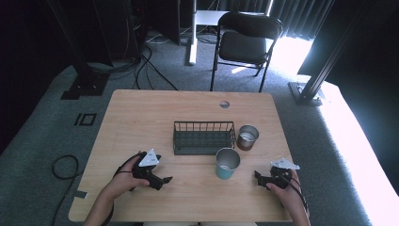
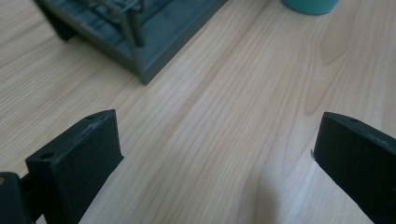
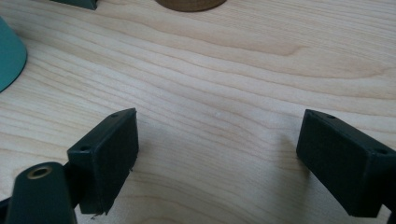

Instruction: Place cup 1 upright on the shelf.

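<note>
A dark wire rack (image 1: 203, 137) sits at the middle of the wooden table (image 1: 141, 113). A teal cup (image 1: 227, 163) stands upright just in front of its right end, and a brown metal cup (image 1: 247, 137) stands beside the rack's right side. My left gripper (image 1: 162, 181) rests low near the front left, open, nothing between its jaws; the rack's corner (image 2: 135, 46) and the teal cup's base (image 2: 310, 5) lie ahead of it. My right gripper (image 1: 258, 177) is open near the front right, with the teal cup (image 3: 9, 56) at its left and the brown cup's base (image 3: 189, 4) ahead.
A black folding chair (image 1: 244, 44) stands beyond the table's far edge. A small round hole (image 1: 224, 104) marks the tabletop at the back. Cables (image 1: 63, 167) lie on the grey carpet at the left. Black stand legs (image 1: 313, 89) rise at the right.
</note>
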